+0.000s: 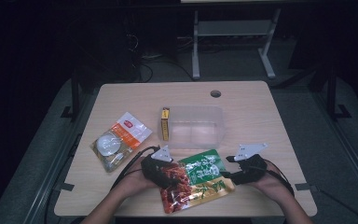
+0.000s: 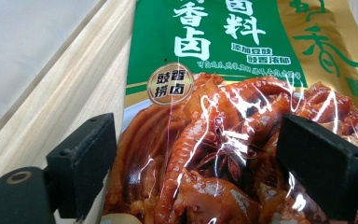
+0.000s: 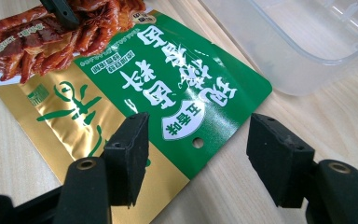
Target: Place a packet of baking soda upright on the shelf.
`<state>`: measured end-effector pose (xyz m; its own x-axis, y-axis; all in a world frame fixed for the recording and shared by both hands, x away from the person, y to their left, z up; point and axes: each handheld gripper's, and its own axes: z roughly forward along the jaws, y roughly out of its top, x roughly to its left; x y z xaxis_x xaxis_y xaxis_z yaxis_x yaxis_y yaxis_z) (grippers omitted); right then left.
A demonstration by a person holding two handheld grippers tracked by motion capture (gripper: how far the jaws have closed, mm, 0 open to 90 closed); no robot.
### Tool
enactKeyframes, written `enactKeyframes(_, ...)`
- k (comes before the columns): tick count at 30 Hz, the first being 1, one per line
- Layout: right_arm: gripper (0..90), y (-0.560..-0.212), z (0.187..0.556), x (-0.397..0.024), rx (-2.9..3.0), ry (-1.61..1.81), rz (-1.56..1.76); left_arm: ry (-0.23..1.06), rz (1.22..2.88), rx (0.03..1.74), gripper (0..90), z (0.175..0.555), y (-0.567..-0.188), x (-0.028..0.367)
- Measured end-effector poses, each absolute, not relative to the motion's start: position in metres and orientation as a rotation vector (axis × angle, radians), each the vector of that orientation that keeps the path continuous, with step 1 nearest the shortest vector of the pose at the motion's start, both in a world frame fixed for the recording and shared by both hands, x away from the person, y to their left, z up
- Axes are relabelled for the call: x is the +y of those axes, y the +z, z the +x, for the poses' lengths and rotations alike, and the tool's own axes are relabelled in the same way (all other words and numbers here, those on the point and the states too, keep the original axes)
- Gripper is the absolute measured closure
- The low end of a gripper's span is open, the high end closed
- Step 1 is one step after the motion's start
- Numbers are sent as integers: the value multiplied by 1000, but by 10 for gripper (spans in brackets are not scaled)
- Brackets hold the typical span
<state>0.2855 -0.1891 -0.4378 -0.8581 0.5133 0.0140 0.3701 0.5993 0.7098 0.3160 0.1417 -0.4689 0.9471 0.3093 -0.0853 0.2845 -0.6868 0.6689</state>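
Glossy foil sauce pouch (image 1: 196, 179) lies flat at the table's (image 1: 261, 116) near edge before the clear tub (image 1: 193, 126), probably limp and slick, so my left tongs (image 2: 196, 154) and right tongs (image 3: 198, 154), both wide, should pinch its flat end seams.

Two food pouches (image 1: 196, 179) (image 1: 120, 140), one clear tub (image 1: 193, 126), one small box (image 1: 165, 123)

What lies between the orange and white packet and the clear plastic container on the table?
In the high view, a small yellow box stands between the orange and white packet and the clear container, against the container's left wall. Bare table separates packet and box.
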Motion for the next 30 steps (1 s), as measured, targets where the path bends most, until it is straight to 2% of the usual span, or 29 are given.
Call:
enactKeyframes(8,382,-437,286,-190,2628,1102,742,68,2395,386,343,317,-464,143)
enactKeyframes(14,379,-437,286,-190,2623,1104,742,57,2383,327,591,313,-464,140)
enactKeyframes(19,366,-437,286,-190,2621,1105,755,-9,2354,344,775,317,-465,139)
enactKeyframes(25,337,-437,287,-192,2612,1129,770,-93,2323,382,859,323,-466,142)
enactKeyframes(30,331,-437,287,-195,2601,1149,789,-92,2315,370,887,323,-462,144)
